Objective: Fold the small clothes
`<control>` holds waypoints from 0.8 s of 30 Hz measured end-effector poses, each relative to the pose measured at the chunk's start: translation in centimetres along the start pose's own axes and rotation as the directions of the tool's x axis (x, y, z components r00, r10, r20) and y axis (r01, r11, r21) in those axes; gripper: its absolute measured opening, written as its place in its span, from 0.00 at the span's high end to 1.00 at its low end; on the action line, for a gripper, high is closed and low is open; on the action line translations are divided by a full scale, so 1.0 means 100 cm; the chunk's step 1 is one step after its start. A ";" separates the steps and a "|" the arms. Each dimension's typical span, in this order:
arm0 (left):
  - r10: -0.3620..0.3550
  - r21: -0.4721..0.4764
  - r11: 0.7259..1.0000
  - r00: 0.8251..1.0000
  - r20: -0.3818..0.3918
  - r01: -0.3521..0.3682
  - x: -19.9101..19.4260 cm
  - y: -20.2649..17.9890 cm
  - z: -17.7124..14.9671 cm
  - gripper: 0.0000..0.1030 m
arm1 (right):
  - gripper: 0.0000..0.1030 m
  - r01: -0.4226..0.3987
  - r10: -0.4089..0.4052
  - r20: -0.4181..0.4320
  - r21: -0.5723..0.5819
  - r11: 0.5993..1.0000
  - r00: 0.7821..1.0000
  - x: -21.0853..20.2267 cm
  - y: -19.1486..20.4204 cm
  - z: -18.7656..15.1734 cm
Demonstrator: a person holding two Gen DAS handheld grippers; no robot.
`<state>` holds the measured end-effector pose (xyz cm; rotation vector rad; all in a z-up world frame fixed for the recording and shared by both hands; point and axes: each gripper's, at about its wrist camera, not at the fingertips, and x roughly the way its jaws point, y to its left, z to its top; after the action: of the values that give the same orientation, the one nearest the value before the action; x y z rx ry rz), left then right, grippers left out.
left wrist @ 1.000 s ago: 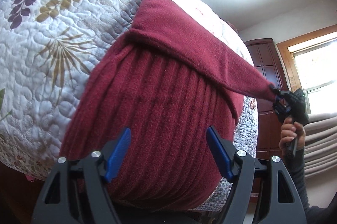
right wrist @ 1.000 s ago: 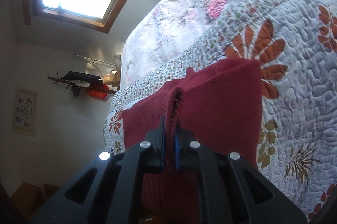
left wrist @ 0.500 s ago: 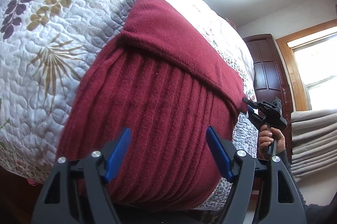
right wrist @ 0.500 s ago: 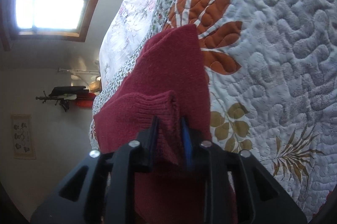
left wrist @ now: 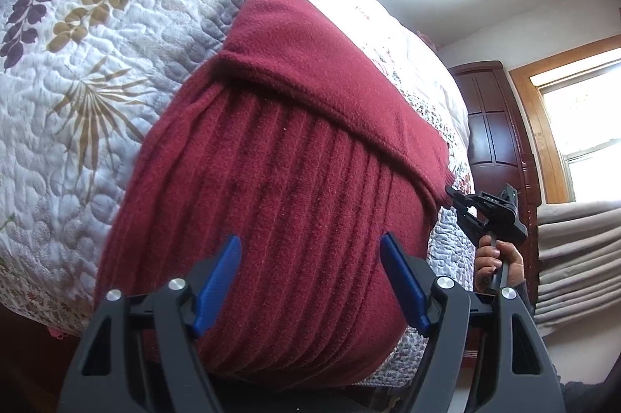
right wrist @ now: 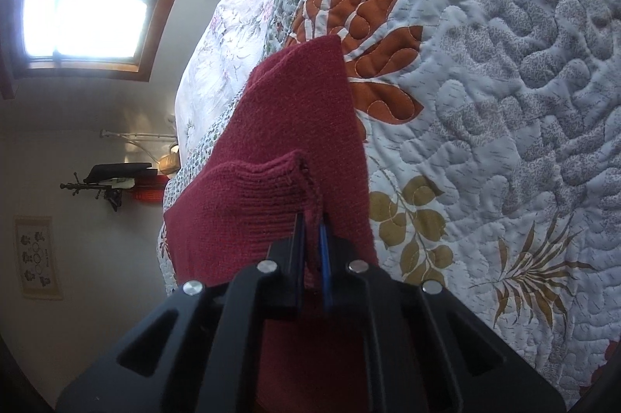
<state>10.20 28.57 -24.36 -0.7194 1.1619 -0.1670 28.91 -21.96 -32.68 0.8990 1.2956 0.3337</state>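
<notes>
The sweater (left wrist: pixel 279 180) between the left gripper's (left wrist: pixel 310 281) blue fingers (left wrist: pixel 217 281) is dark red, ribbed in lengthwise stripes nearest them and plain on the folded flap beyond. The quilt (left wrist: pixel 77 71) to the left of those fingers is white with orange, olive, tan and purple leaf prints. The right gripper (right wrist: pixel 311 250) is black, one finger edged blue.

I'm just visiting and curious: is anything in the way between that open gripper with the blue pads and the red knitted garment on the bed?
Nothing visible. The left gripper hangs open right over the red garment, which lies on the quilt. The right gripper already pinches a corner of it.
</notes>
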 end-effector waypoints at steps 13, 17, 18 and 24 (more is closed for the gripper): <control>0.020 -0.064 0.998 0.998 0.056 -0.016 -0.027 0.013 -0.031 0.25 | 0.61 -0.083 0.080 -0.028 -0.168 0.982 0.996 -0.021 0.033 -0.067; 0.046 -0.054 0.998 0.998 0.047 -0.044 -0.025 0.011 -0.038 0.22 | 0.53 -0.119 0.082 -0.158 -0.241 0.963 0.984 0.008 0.034 -0.120; 0.050 -0.053 0.997 0.998 0.042 -0.048 -0.023 0.011 -0.039 0.22 | 0.53 -0.129 0.083 -0.187 -0.250 0.960 0.979 0.013 0.034 -0.132; 0.079 -0.028 0.997 0.997 -0.001 -0.079 -0.015 0.016 -0.047 0.19 | 0.50 -0.111 0.037 -0.240 -0.302 0.947 0.970 0.025 0.027 -0.173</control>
<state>5.08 28.48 -25.06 -0.6967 1.1926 -0.0848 14.33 -11.88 -32.49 0.6508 1.3755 0.7019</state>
